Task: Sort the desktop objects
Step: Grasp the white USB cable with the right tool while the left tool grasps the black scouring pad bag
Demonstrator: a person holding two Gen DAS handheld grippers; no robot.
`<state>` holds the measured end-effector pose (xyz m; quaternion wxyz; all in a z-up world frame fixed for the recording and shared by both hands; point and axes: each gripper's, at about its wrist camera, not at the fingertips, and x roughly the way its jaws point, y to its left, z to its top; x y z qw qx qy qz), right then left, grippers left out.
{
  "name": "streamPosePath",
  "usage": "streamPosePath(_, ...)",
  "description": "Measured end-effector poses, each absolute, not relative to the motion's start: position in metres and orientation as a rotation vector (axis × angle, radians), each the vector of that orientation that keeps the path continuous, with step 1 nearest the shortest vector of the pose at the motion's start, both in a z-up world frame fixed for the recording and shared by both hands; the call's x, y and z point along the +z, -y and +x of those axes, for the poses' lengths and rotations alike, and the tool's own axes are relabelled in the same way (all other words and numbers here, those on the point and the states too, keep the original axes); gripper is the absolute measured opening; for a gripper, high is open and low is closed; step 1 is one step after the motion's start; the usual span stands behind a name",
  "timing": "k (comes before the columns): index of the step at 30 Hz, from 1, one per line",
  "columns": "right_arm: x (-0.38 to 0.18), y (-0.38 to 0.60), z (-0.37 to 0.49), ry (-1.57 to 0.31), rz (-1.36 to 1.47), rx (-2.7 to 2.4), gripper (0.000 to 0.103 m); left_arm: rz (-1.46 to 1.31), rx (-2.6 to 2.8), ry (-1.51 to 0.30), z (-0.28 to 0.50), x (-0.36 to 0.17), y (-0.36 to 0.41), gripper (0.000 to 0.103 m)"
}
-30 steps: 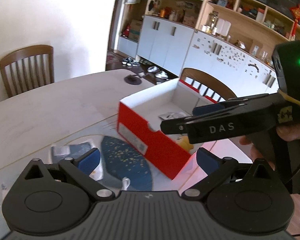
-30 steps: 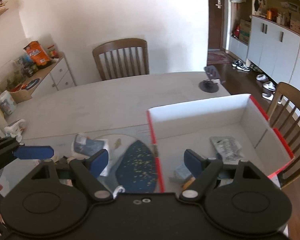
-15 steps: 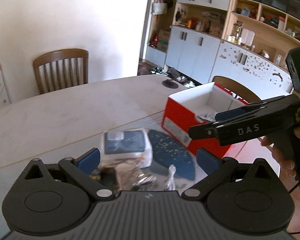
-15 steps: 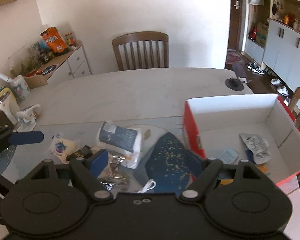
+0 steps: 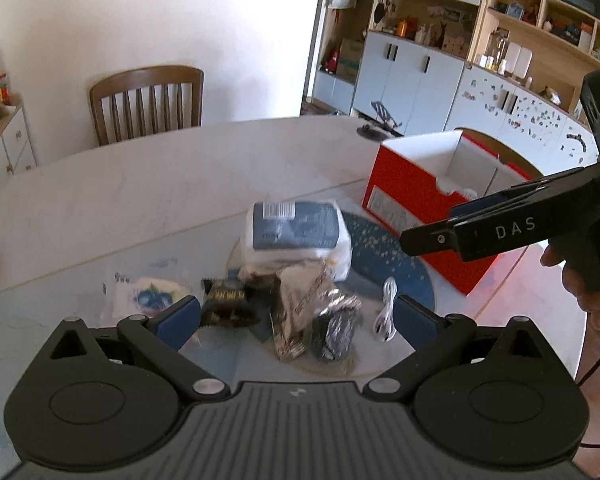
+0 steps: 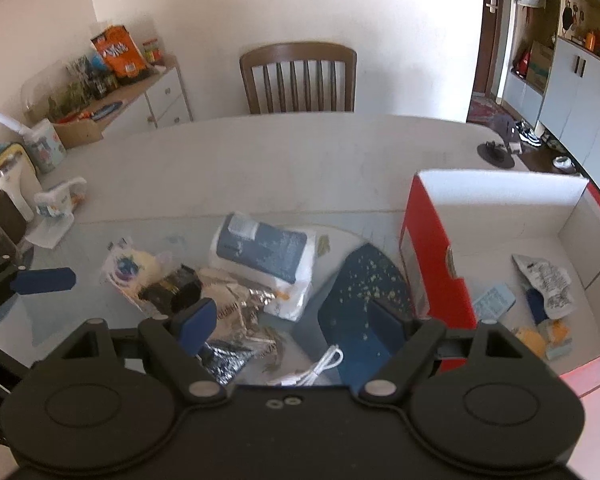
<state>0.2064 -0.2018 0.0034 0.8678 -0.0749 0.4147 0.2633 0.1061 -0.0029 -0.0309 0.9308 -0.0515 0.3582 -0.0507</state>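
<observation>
- The left claw (image 5: 296, 318) is wide and holds nothing
- The right claw (image 6: 292, 320) is wide too, and it is empty
- Both claws hang over a heap of stuff on the table (image 6: 300, 152)
- Right under and in front of the claws lie foil wrappers (image 5: 308, 304) and a dark snack pack (image 5: 228, 300)
- A white bag (image 6: 268, 256) with a blue label sits just past them
- A white cable (image 6: 316, 368) lies close under the right claw
- A blue mat (image 6: 360, 292) lies to the right of the heap, next to the red box (image 6: 432, 264)
- A small blueberry packet (image 6: 128, 268) sits off to the left
- The box is to the right of both claws, and its top is open
- A few things are in the box already: a crumpled pouch (image 6: 548, 284), a small blue packet (image 6: 494, 300) and something yellow (image 6: 540, 336)
- So I think the job is partly done
- The heap is still out, so most of the sorting is left
- No claw touches anything yet
</observation>
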Motion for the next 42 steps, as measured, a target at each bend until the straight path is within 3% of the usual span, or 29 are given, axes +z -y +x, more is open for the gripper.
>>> streamPosePath(30,-0.088,0.191,0.219,-1.026,-0.223,0.485,0.081,0.011,-0.188,-0.757,0.134,-0.1,0.043,0.101)
streamPosePath(42,-0.093,0.185,0.219,-1.04,-0.238,0.453,0.079,0.038,-0.198,-0.762,0.139,-0.11,0.052,0.084)
